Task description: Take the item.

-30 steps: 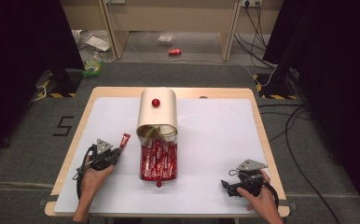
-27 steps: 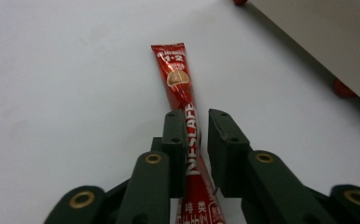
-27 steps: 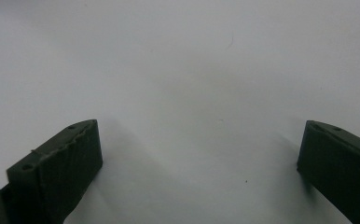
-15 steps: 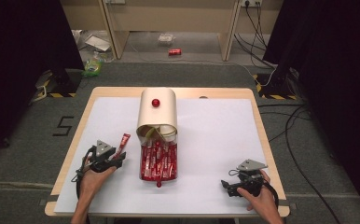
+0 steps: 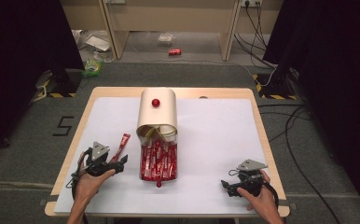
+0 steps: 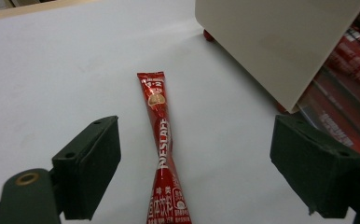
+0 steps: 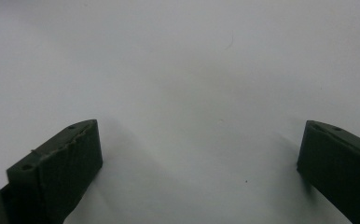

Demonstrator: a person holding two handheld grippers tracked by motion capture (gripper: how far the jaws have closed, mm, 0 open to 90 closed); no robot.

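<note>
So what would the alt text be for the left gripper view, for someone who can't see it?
A red coffee stick sachet lies flat on the white table cover between the left gripper's two wide-open black jaws, which have just been opening and do not touch it. At upper right stands a cream dispenser box, with more red sachets beside it.

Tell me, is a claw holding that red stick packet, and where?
No. The left claw has just been opening; the red stick packet lies loose between its jaws. The right claw is open too.
</note>
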